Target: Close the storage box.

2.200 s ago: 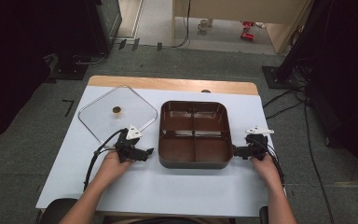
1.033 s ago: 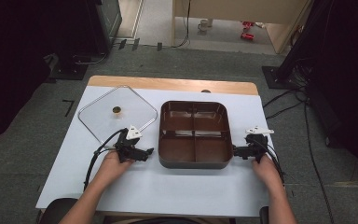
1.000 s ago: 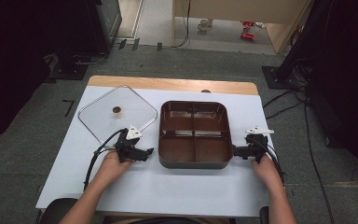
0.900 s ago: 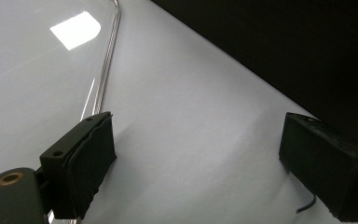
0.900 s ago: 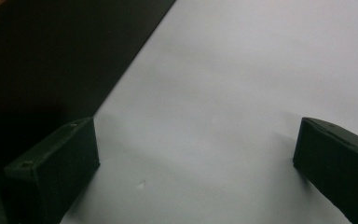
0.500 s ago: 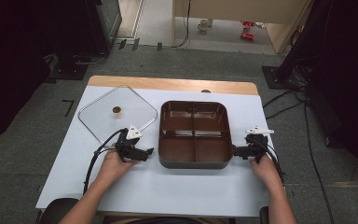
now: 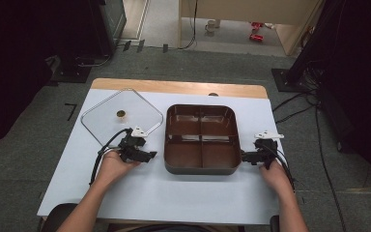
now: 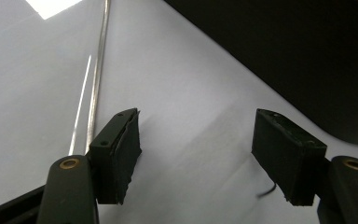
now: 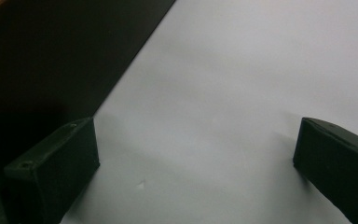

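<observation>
Brown tray (image 7: 201, 166): between our grippers. Left gripper (image 7: 149, 155) released, its jaws just narrowing on nothing; right gripper (image 7: 244, 157) released beside the wall.

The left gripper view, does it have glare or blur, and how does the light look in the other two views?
Left gripper view: a bright glare patch at the top left and shiny streaks along the glass lid's rim; close jaws slightly soft. Right gripper view: even light on the white table, tray in deep shadow. High view: table well lit, room around it dark.
</observation>
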`<action>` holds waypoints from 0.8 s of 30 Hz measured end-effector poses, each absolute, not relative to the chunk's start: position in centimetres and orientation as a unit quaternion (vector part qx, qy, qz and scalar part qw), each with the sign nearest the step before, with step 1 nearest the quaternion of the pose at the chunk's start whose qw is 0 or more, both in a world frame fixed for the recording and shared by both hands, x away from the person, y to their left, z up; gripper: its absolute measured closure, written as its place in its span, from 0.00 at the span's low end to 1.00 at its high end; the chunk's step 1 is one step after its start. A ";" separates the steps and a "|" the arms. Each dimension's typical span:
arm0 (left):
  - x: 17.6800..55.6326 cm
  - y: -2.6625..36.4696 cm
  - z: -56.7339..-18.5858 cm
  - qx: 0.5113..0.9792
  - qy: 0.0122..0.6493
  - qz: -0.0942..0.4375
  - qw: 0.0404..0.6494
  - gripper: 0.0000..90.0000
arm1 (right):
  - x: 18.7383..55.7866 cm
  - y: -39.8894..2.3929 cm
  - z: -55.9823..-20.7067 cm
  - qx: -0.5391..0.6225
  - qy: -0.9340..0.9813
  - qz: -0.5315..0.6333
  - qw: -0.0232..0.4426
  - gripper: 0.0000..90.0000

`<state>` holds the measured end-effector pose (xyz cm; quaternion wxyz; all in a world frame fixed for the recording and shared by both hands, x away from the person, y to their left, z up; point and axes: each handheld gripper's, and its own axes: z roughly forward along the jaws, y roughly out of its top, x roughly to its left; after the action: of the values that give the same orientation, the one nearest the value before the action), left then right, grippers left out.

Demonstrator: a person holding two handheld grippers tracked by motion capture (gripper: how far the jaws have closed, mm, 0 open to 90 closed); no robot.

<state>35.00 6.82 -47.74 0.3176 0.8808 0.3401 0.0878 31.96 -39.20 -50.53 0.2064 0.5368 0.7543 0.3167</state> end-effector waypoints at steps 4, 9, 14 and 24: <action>35.0 7.3 -46.9 0.879 0.336 0.088 0.327 0.37 | 32.0 -39.2 -50.5 0.537 0.754 0.317 0.206 0.00; 35.2 8.0 -46.3 0.874 0.337 0.098 0.336 0.43 | 32.0 -39.2 -50.5 0.537 0.754 0.317 0.206 0.00; 35.8 8.7 -45.5 0.873 0.331 0.102 0.344 0.45 | 32.0 -39.2 -50.5 0.537 0.754 0.317 0.206 0.00; 37.5 9.9 -44.5 0.855 0.353 0.100 0.367 0.45 | 32.0 -39.2 -50.5 0.537 0.754 0.317 0.206 0.00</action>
<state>37.54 9.85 -44.51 0.3671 0.8546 0.3532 0.1003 31.97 -39.20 -50.53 0.2064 0.5368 0.7543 0.3168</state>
